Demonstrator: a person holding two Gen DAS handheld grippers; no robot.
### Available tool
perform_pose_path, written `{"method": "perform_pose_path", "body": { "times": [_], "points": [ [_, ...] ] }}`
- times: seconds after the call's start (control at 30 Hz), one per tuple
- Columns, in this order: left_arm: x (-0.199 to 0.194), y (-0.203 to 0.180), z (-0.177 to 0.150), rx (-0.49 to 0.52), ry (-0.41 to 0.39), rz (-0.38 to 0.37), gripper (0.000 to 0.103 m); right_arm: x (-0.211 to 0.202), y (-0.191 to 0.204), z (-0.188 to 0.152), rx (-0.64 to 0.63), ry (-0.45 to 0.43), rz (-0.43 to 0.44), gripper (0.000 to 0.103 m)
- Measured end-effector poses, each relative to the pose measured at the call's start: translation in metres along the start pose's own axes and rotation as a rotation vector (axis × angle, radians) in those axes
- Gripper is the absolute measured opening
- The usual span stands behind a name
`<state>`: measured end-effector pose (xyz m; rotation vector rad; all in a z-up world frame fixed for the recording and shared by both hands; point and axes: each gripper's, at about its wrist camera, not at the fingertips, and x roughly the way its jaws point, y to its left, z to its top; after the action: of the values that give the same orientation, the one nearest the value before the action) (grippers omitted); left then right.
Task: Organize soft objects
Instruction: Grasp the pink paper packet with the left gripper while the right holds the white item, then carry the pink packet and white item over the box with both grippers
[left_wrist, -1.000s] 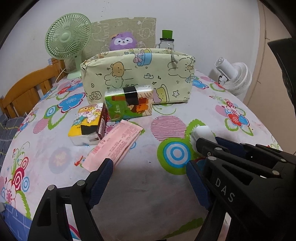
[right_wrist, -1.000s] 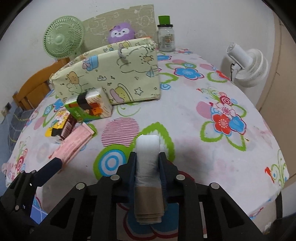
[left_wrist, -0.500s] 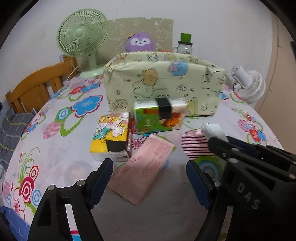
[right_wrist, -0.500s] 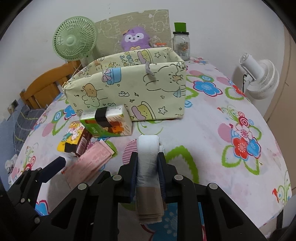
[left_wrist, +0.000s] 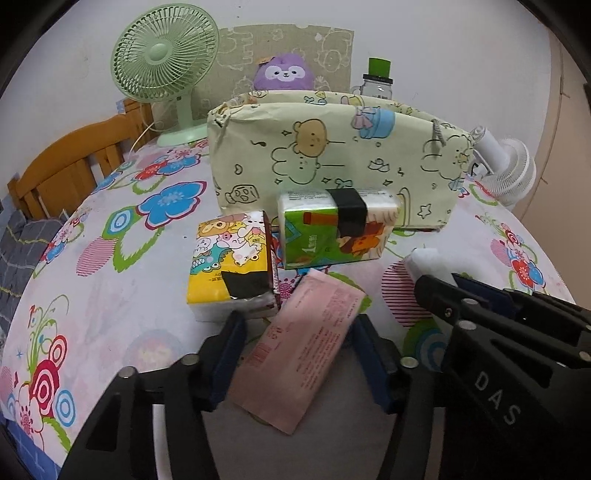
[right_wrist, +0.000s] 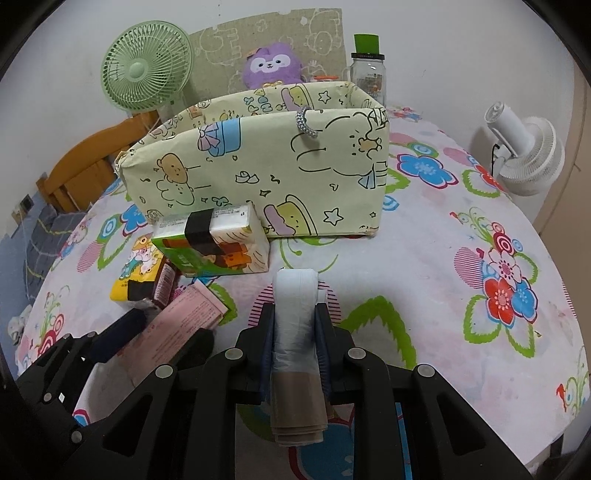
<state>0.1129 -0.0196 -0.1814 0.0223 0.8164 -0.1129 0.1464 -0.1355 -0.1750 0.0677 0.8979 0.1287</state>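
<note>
Now the left gripper (left_wrist: 297, 349) sits closer in than a second ago, its jaws closing around the pink tissue pack (left_wrist: 303, 354), which lies flat on the floral worktop (left_wrist: 110, 295) between the pads; contact is unclear. The right gripper (right_wrist: 295, 347) stays clamped on a white rolled bag bundle (right_wrist: 295, 325). Beyond stand the yellow tissue pack (left_wrist: 231, 264), green tissue pack (left_wrist: 338, 229) and fabric storage box (left_wrist: 332, 158), all nearer than before.
</note>
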Motion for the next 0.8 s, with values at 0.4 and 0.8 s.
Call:
{"method": "perform_pose_path", "body": {
  "times": [0.4,0.8],
  "points": [
    [-0.006,-0.012,-0.004,0.018,0.004,-0.016,0.04,-0.005,-0.002,-0.003,0.005,-0.005,0.013,0.024],
    [-0.028,-0.021,-0.002,-0.004,-0.031,-0.041,0.04,-0.027,-0.005,-0.005,0.001,-0.046,0.018,0.024]
  ]
}}
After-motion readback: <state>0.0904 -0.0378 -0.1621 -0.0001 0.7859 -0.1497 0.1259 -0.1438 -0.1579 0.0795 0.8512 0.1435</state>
